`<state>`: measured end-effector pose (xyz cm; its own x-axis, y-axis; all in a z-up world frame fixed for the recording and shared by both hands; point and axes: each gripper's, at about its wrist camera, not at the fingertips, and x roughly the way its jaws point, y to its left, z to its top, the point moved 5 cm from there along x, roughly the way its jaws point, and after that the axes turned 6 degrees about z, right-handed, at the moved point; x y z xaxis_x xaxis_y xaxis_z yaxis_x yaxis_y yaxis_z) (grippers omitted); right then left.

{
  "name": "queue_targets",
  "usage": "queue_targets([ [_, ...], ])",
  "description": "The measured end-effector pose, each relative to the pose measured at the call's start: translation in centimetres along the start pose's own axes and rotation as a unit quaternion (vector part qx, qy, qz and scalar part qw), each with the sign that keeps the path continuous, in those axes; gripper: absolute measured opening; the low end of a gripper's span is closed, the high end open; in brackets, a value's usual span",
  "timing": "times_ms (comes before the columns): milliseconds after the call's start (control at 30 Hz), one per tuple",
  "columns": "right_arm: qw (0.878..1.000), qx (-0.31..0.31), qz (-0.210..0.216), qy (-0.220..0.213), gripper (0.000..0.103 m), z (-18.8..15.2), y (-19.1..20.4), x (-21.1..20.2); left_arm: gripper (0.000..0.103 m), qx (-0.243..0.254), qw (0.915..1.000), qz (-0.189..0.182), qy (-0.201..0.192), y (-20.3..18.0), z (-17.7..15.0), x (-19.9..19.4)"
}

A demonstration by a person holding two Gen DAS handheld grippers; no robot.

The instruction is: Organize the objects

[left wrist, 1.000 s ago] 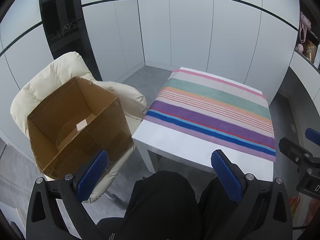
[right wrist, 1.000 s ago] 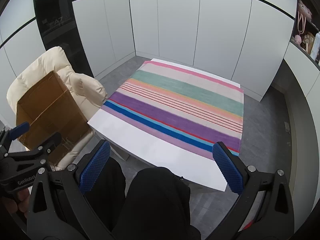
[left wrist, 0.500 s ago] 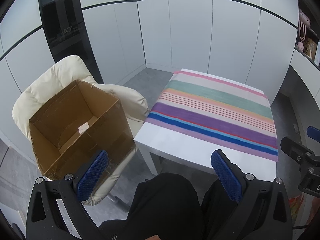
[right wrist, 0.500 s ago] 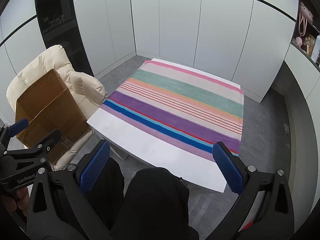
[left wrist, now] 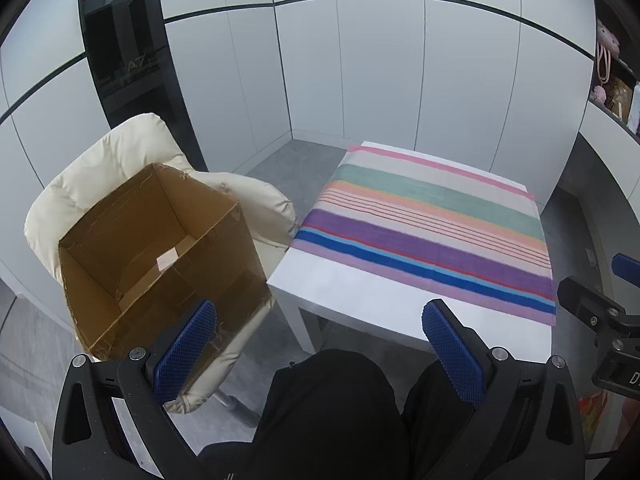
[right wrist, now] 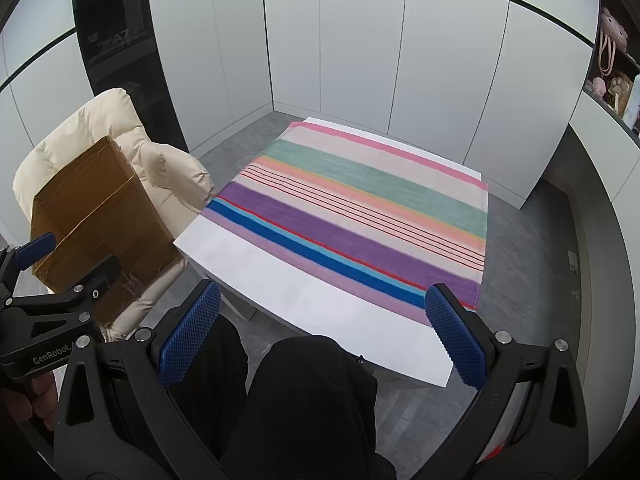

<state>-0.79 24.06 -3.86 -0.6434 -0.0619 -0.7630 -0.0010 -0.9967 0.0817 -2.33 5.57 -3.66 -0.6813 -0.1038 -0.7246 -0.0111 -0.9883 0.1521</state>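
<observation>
Left tongs [left wrist: 318, 344] drifted back slightly; box [left wrist: 160, 256] seemingly empty.

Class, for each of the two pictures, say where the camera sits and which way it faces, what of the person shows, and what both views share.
Left wrist: on the open left gripper, facing forward and down at the box on the chair; black-clad legs show.
Right wrist: on the open right gripper, facing the striped cloth on the table; legs and the left gripper show.
Shared: box, chair, cloth, table.
</observation>
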Motion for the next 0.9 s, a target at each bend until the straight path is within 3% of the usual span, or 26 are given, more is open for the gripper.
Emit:
queue_targets([
  [900, 1.000, -0.002, 0.000, -0.001, 0.103, 0.12, 0.19, 0.04, 0.103, 0.001, 1.0000, -0.001, -0.008, 0.19, 0.20, -0.38],
])
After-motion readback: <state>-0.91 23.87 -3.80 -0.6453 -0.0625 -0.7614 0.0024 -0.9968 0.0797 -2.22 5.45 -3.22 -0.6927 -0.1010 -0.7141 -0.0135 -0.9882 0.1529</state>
